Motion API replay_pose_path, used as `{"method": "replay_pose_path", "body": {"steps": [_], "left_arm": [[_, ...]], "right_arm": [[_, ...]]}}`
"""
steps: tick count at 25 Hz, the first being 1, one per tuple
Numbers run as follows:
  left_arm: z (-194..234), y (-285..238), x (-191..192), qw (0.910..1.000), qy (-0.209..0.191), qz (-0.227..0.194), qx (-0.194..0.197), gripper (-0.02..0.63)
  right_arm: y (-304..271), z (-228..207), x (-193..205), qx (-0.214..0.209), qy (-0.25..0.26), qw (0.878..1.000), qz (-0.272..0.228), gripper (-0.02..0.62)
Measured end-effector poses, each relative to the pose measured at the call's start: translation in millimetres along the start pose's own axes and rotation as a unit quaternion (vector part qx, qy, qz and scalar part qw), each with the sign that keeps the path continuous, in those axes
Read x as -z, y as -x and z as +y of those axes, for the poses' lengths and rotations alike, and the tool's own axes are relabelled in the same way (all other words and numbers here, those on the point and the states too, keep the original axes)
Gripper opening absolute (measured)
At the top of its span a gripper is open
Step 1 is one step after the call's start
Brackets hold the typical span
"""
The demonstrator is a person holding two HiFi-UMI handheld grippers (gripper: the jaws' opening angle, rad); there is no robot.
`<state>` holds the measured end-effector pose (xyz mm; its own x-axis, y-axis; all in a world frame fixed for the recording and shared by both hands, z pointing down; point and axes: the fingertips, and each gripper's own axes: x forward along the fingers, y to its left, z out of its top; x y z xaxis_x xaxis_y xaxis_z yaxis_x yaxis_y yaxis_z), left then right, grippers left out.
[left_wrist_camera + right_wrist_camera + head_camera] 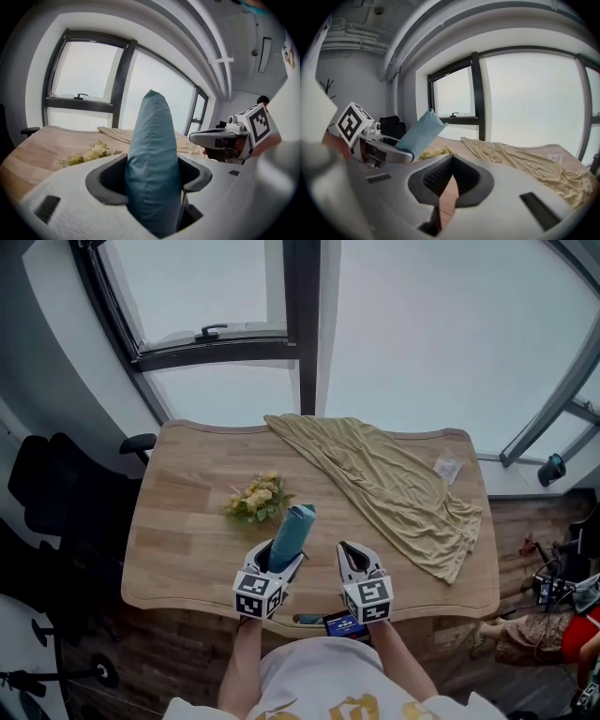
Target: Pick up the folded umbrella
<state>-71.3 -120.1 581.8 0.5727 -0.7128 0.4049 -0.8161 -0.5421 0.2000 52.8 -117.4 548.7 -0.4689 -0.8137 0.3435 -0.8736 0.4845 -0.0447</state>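
Note:
The folded umbrella (292, 535) is a teal fabric-sleeved roll, held tilted up above the near edge of the wooden table (187, 549). My left gripper (279, 566) is shut on its lower part. In the left gripper view the umbrella (152, 164) fills the gap between the jaws of that gripper (152, 179) and rises past them. My right gripper (354, 563) hovers just right of it, shut with nothing held. In its own view the right gripper (450, 183) shows only a thin slit of table, with the umbrella (419, 133) at left.
A small bunch of yellow flowers (258, 498) lies on the table just beyond the umbrella. A beige cloth (394, 484) is draped across the right half to the far edge. A small clear item (448, 468) sits at far right. A black chair (56, 493) stands left of the table.

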Motion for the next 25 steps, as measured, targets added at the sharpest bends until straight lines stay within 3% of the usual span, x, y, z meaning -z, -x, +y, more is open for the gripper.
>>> {"method": "replay_pose_path", "body": {"steps": [12,25], "left_arm": [[-23.2,33.3,-40.1,0.9952,0.007,-0.095,0.019,0.318],[-40.0,70.3,-57.5,0.9780,0.040,-0.196,0.060,0.318]], "right_arm": [[27.3,0.4,-20.6,0.018,-0.003,0.999,-0.035,0.011],[42.1,18.6,-29.0,-0.004,0.011,0.999,-0.052,0.011]]}}
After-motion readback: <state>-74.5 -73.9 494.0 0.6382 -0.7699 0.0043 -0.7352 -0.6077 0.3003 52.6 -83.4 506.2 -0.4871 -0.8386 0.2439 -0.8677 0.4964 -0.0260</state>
